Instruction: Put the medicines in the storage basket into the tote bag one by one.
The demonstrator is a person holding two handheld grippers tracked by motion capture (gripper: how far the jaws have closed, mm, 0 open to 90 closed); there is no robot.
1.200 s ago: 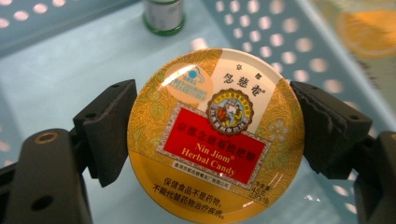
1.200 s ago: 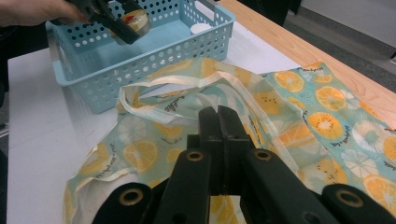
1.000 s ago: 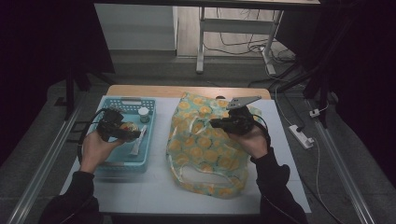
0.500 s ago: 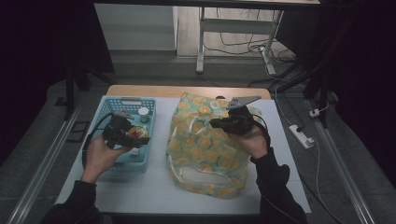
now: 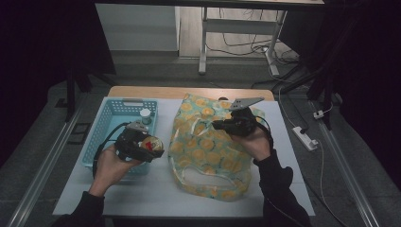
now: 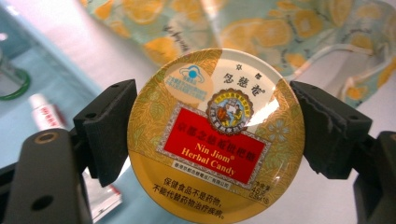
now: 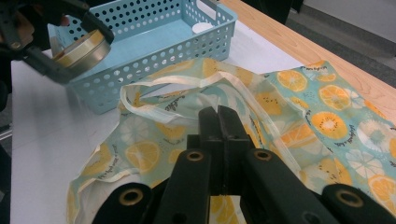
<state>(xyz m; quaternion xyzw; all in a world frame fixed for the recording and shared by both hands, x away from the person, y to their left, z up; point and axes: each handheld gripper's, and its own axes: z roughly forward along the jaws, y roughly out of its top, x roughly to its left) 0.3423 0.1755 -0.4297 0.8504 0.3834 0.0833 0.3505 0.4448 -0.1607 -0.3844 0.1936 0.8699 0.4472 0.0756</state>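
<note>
Rightward goes the left gripper (image 5: 150,150), carrying the tin (image 5: 152,144) off the basket's middle to its edge nearest the bag. On the table (image 5: 142,198), the bag (image 5: 208,156) lies flat, the right gripper (image 5: 218,125) over it, jaws pressed shut on a fold. Beside it sits the basket (image 5: 111,118). Left jaws clamp the tin's rim on both sides.

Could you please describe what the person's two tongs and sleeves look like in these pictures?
Both tongs, the left tongs and right tongs, are black, each with two blocky black pads on arms with round screw holes. A black cable loops from the left one. The right one carries a grey three-cornered plate on top. The person wears dark long sleeves.
</note>
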